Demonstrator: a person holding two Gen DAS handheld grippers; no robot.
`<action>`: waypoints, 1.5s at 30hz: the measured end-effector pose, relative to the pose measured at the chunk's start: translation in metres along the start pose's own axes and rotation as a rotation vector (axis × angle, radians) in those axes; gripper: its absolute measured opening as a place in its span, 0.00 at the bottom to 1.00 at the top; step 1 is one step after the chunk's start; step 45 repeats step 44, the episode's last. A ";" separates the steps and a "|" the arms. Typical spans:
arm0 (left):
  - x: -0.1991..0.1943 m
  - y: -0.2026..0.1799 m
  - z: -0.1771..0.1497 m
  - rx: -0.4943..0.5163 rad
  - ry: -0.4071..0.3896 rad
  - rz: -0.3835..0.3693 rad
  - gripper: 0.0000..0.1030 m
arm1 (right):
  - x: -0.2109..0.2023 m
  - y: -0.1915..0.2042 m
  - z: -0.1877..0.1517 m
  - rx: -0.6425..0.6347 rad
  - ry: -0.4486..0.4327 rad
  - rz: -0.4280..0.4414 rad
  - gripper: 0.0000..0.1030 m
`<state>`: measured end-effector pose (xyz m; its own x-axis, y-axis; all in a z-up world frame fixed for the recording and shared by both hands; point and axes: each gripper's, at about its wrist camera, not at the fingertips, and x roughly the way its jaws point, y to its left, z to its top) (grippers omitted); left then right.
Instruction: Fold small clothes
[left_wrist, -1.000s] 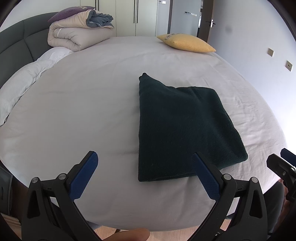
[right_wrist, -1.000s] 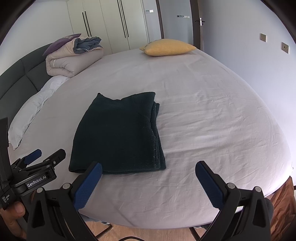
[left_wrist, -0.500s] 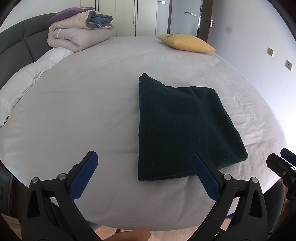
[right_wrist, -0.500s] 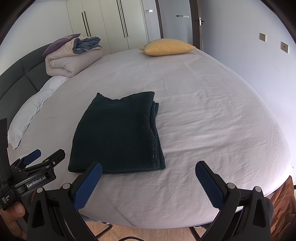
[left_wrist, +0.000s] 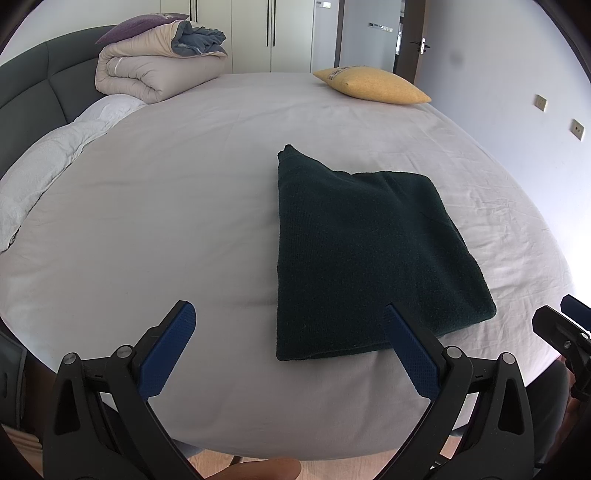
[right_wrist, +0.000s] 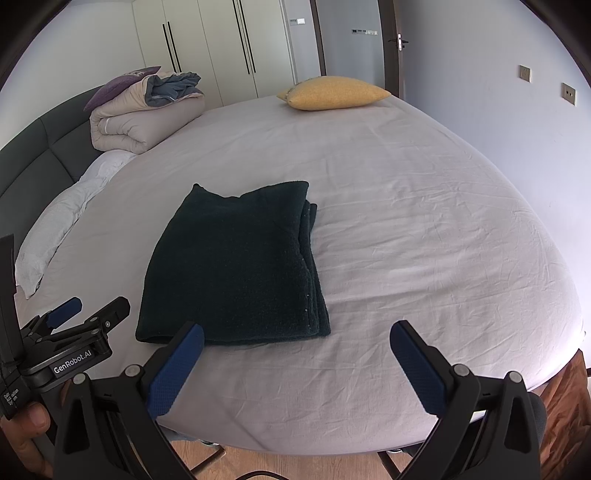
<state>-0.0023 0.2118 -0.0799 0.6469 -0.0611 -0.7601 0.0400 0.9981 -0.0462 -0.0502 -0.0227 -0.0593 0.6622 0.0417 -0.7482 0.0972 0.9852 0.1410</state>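
A dark green garment (left_wrist: 365, 251) lies folded into a flat rectangle on the pale bed sheet (left_wrist: 166, 206); it also shows in the right wrist view (right_wrist: 236, 266), with its stacked layer edges along its right side. My left gripper (left_wrist: 291, 332) is open and empty, held near the bed's front edge, its right finger just over the garment's near edge. My right gripper (right_wrist: 295, 350) is open and empty, held near the front edge to the right of the garment's near right corner. The left gripper also shows in the right wrist view (right_wrist: 88, 314), left of the garment.
A folded beige duvet (left_wrist: 155, 70) with a purple pillow sits at the far left by the dark headboard (left_wrist: 29, 92). A yellow pillow (left_wrist: 373, 85) lies at the far right. A white pillow (left_wrist: 48, 162) lies along the left side. Wood floor shows below the bed edge.
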 end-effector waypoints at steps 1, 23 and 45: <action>0.000 0.000 0.000 0.000 0.000 0.000 1.00 | 0.000 0.000 0.001 0.000 0.001 0.001 1.00; 0.000 -0.001 -0.001 0.002 0.002 0.002 1.00 | 0.000 0.001 -0.003 0.002 0.003 0.002 1.00; 0.002 0.004 -0.007 -0.010 0.006 0.008 1.00 | 0.001 0.003 -0.010 0.005 0.010 0.004 1.00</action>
